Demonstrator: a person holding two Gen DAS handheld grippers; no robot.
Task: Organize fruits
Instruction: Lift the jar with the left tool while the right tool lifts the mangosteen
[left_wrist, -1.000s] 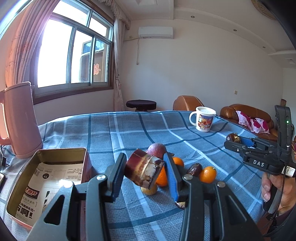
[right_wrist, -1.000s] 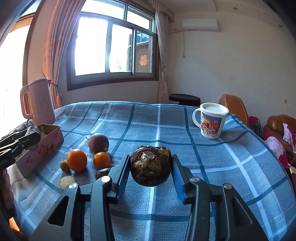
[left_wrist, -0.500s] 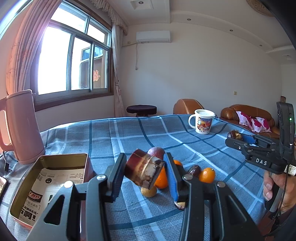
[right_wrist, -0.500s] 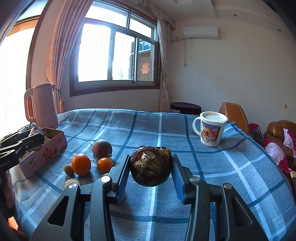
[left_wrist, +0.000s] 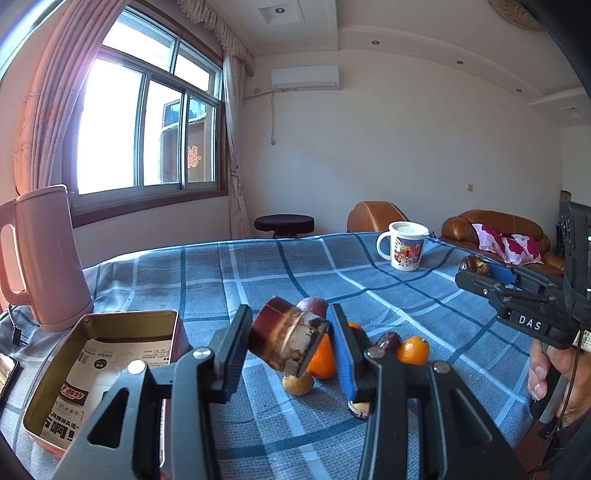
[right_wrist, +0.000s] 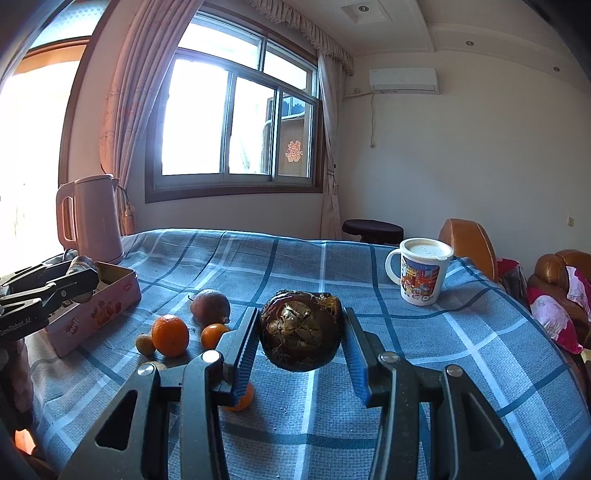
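Left tool (left_wrist: 290, 341) clamps a short dark-red cane piece (left_wrist: 286, 341), lifted beside the open tin (left_wrist: 99, 325). Right tool (right_wrist: 300, 338) grips a round dark fruit (right_wrist: 300, 332) above the table (right_wrist: 461, 354). Oranges (right_wrist: 170, 335) partly hidden behind the fingers; small brown fruits hard to identify.

A home living room: leather sofa (left_wrist: 495, 225), curtained window (right_wrist: 236, 118), wall air conditioner (left_wrist: 306, 78), cloth-covered table (right_wrist: 295, 258).
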